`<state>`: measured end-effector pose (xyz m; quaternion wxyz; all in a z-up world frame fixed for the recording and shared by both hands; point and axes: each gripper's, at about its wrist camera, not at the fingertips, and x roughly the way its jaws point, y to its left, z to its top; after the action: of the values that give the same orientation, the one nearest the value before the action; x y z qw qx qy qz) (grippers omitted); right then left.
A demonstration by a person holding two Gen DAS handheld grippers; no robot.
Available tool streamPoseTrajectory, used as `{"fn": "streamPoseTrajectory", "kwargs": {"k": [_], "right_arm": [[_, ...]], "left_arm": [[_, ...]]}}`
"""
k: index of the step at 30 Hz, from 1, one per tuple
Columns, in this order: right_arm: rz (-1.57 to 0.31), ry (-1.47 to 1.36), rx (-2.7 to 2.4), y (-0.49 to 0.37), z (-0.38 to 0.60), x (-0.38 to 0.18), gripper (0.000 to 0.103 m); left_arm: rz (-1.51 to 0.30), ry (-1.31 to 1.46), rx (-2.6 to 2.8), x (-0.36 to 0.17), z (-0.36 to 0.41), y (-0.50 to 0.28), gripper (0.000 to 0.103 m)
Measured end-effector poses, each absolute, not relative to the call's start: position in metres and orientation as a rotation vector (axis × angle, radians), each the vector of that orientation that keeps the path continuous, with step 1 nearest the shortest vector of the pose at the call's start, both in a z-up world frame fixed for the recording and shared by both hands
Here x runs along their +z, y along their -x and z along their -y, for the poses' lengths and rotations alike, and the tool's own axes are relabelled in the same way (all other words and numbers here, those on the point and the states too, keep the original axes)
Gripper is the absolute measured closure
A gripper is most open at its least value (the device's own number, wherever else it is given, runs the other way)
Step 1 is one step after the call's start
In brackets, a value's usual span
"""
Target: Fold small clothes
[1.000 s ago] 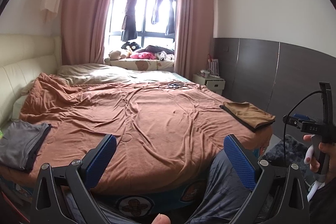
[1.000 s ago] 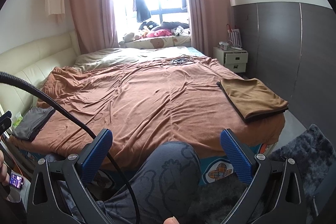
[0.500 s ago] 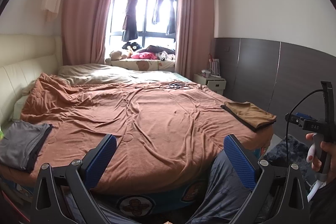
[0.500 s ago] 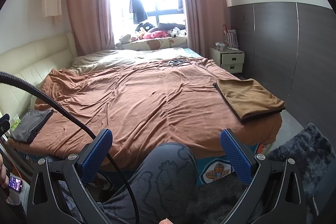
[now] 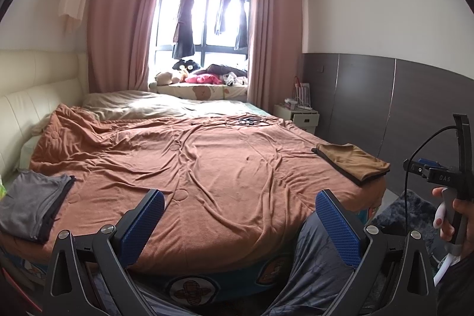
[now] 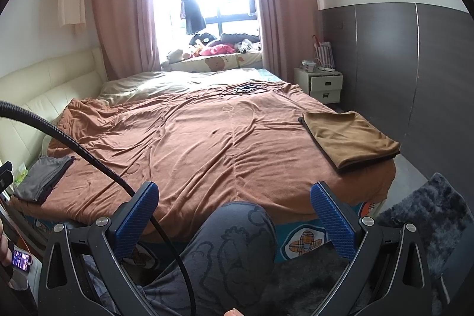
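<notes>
Left gripper point(image 5: 240, 222): black frame, blue textured pads; jaws spread wide, nothing between them; held short of the bed's near edge.
Right gripper point(image 6: 234, 216): same build; jaws released and empty; also short of the bed edge, above a knee in grey printed trousers point(image 6: 237, 239).
Black braided cable point(image 6: 89, 156): arcs across the right gripper's left side, close to its left pad.
Wrinkled rust-brown blanket covering the bed point(image 5: 213, 168): directly ahead of both grippers; its middle is bare.
Folded grey garment point(image 5: 29, 200): far left of the left gripper, at the bed's near-left corner.
Folded tan garment with dark underside point(image 6: 349, 138): ahead and right of the right gripper, at the bed's right edge.
Stage (judged): no garment in hand; both visible pieces look already folded.
Risk: reaching left may snag the cable on a pad; pinching a folded piece could catch the blanket as well or undo its fold; the tan piece lies near the edge and could slide off.
</notes>
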<state>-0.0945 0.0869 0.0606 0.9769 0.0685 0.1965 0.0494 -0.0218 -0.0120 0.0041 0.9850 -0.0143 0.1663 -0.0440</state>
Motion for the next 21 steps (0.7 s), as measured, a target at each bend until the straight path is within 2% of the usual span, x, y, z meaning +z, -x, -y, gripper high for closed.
{"fn": "streamPoseTrajectory", "kwargs": {"k": [21], "right_arm": [[-0.397,-0.137,0.092,0.0937,-0.0815,0.059,0.001]], "left_arm": [[-0.331,0.029,-0.089,0.0052,0.0119,0.0231,0.0]]}}
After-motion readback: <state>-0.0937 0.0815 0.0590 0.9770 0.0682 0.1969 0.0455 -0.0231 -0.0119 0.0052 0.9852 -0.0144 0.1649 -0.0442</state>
